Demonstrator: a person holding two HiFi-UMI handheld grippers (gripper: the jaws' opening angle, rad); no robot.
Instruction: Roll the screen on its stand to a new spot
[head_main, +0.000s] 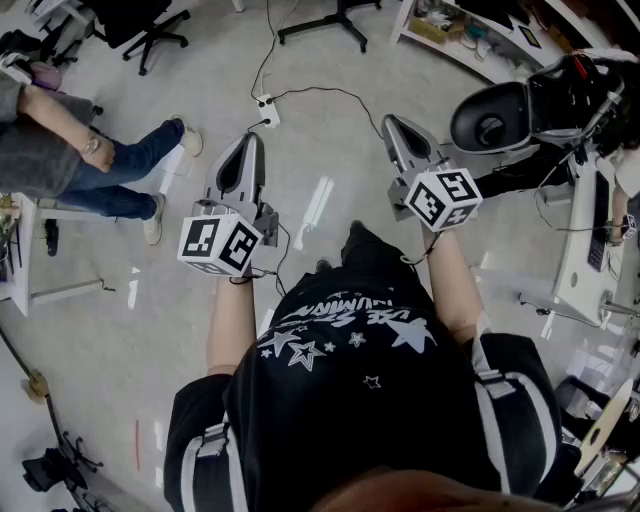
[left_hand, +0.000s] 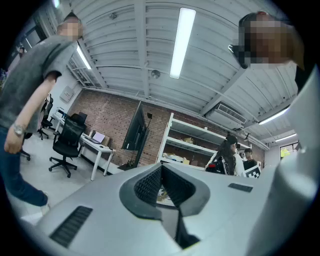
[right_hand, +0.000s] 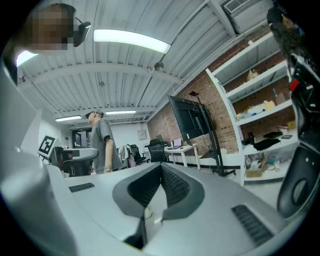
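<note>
The screen (left_hand: 136, 131) is a dark flat panel on a tall black stand, in front of the brick wall, some way ahead of the left gripper. It also shows from the side in the right gripper view, the screen (right_hand: 189, 118) standing by a shelf unit. Black stand legs (head_main: 322, 28) lie on the floor at the top of the head view. My left gripper (head_main: 252, 142) and right gripper (head_main: 392, 122) are held side by side in the air, pointing forward. Both are apart from the screen. The left gripper (left_hand: 161, 167) is shut and holds nothing, and so is the right gripper (right_hand: 161, 166).
A person in a grey shirt and jeans (head_main: 70, 150) is at the left. A white power strip with cables (head_main: 266, 108) lies on the floor ahead. A black-and-white machine (head_main: 520, 105) stands at the right. Shelves (left_hand: 200, 142), a white desk (left_hand: 97, 146) and an office chair (left_hand: 67, 142) line the wall.
</note>
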